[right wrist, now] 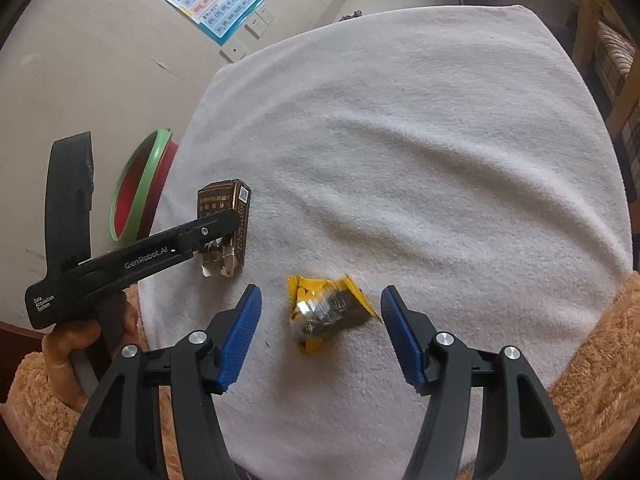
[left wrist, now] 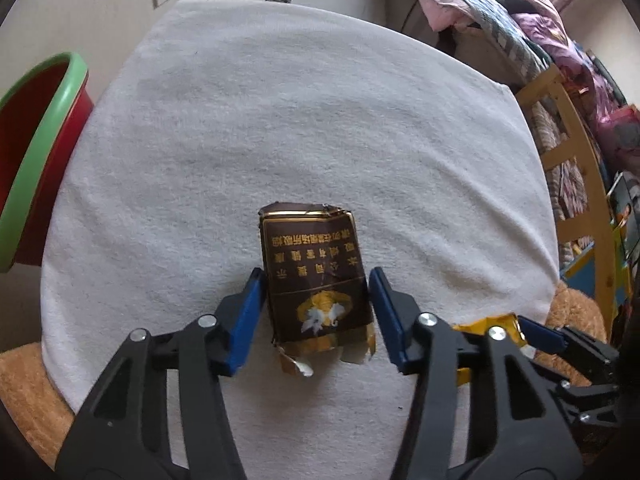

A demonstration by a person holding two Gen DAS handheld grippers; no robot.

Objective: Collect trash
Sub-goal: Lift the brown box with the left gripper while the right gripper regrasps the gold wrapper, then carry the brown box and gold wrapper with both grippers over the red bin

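The left gripper (left wrist: 318, 296) is down on the white towel (left wrist: 300, 120), its blue pads either side of the brown cigarette pack (left wrist: 316, 280) — the left pad looks to be touching the pack's edge, the right pad just beside it with a sliver of a gap, so the jaws are spread and not clamped yet. The pack lies flat in the middle of the towel, torn open at the near end with foil spilling out. From the right wrist view the same pack (right wrist: 224, 220) shows with the left tool reaching across it.

Over to the right gripper (right wrist: 320, 320): released, pads wide apart, and between them sits the yellow snack wrapper (right wrist: 328, 308), crumpled, on the towel near its front edge. Neither pad touches it; whether the gripper is down at towel level or hovering above is hard to tell.

So the step in hand reads as the approach to a double pickup, both pieces of trash bracketed, neither grasped. The red bin with the green rim (left wrist: 40, 152) waits off the towel's left edge, near the pack.

What the next move calls for, by judgement: close the left jaws squarely on the pack's long sides, gently, since the crushed card may buckle; lower and close the right pads on the wrapper's bulk, not its slippery corner, then carry both left to the bin
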